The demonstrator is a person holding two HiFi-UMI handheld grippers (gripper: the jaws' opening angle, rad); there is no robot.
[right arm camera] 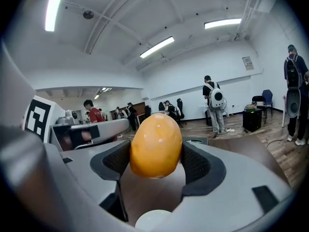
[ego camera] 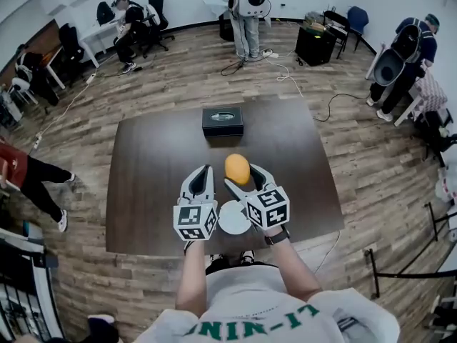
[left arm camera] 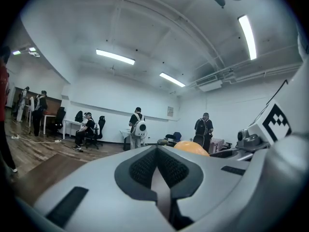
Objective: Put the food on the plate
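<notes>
An orange, egg-shaped mango [ego camera: 237, 168] [right arm camera: 156, 145] hangs above the dark brown table [ego camera: 157, 163], and my right gripper [ego camera: 243, 176] [right arm camera: 157, 163] is shut on it, both pads pressing its sides. Below and behind it lies a small white plate [ego camera: 233, 219] [right arm camera: 153, 221] near the table's front edge. My left gripper [ego camera: 202, 179] [left arm camera: 158, 170] hovers just left of the right one, its jaws shut with nothing between them. The mango's top [left arm camera: 192, 148] peeks over the left gripper's body in the left gripper view.
A black box [ego camera: 222, 121] sits at the table's far edge. Several people stand or sit around the room, with desks and chairs at the back left and cables on the wooden floor.
</notes>
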